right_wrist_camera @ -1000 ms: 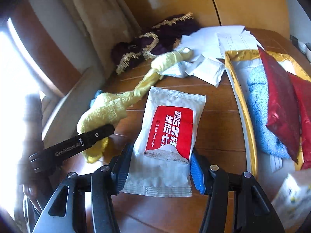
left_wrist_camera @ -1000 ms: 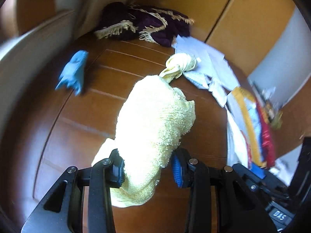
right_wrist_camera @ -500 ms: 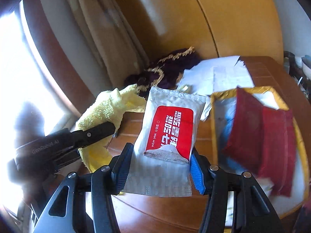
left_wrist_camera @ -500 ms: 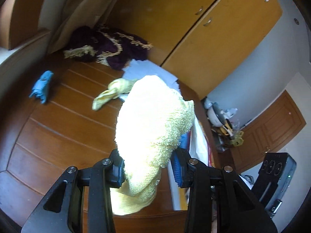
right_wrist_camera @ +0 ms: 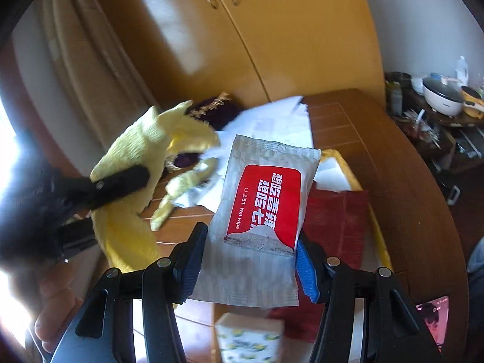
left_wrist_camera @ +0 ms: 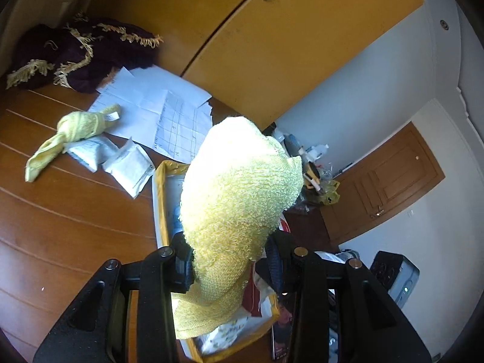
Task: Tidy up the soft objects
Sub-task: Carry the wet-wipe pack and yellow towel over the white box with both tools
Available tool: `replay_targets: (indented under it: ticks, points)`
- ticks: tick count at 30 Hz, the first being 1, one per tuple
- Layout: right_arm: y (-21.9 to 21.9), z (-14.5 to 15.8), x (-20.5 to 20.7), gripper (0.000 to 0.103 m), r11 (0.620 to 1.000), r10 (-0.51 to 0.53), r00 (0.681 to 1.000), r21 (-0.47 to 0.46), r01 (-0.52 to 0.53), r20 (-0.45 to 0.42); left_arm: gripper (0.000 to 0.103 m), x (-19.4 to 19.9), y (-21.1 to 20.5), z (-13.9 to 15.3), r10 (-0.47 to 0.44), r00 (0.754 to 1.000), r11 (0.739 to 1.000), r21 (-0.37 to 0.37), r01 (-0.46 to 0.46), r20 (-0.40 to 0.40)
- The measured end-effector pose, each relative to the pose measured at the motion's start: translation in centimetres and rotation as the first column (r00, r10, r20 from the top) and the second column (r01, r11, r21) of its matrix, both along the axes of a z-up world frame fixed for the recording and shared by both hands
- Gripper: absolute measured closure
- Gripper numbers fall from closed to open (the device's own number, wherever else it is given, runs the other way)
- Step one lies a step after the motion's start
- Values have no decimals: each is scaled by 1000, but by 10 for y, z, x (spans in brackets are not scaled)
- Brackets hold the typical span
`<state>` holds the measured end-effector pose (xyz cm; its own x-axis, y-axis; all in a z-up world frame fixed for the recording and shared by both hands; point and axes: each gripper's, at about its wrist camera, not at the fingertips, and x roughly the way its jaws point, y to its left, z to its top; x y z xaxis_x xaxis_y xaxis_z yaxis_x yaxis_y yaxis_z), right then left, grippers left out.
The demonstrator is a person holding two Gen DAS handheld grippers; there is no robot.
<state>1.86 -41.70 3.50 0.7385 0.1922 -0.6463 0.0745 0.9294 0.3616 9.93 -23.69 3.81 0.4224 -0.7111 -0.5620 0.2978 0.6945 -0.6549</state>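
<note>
Aloft at centre frame in the left wrist view: yellow terry towel [left_wrist_camera: 239, 199], pinched between the fingers of the left gripper [left_wrist_camera: 230, 267] and drooping over a gold-rimmed tray [left_wrist_camera: 159, 211] on the wooden table [left_wrist_camera: 60, 227]. Upper left, a knotted yellow cloth [left_wrist_camera: 75, 128] lying partly on white papers [left_wrist_camera: 157, 106], just beside two small white sachets [left_wrist_camera: 127, 168]; behind, a dark purple fringed fabric [left_wrist_camera: 75, 54] against orange cabinet doors [left_wrist_camera: 272, 45]. Meanwhile, in the right wrist view, centre frame: wet wipe pack [right_wrist_camera: 260, 220], silver with a red label, clamped between the fingers of the right gripper [right_wrist_camera: 246, 264], held above red fabric [right_wrist_camera: 335, 217] in the tray. Lower centre, a floral tissue pack [right_wrist_camera: 251, 341]; lower left, a hand [right_wrist_camera: 57, 302], blurred.
</note>
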Motion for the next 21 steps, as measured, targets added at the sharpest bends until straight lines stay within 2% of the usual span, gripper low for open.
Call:
replay_targets:
  ticks: [4, 8, 10, 16, 21]
  points:
    - [-8, -11, 14, 47, 1000, -12, 1000, 0, 12, -28, 67, 24, -18, -19, -18, 998, 1000, 1, 18, -58]
    - [-18, -20, 24, 47, 1000, -27, 998, 2, 27, -56, 67, 43, -27, -34, 9, 997, 1000, -3, -9, -82]
    - [-20, -25, 27, 47, 999, -38, 996, 2, 38, -77, 67, 55, -29, -48, 28, 992, 999, -13, -30, -122]
    - [-21, -37, 38, 47, 999, -48, 990, -17, 46, -135, 67, 77, -42, -84, 28, 977, 999, 34, -22, -213]
    - [-24, -44, 46, 46, 998, -61, 985, -14, 59, -159, 65, 74, -50, -89, 16, 979, 997, 79, 0, -206]
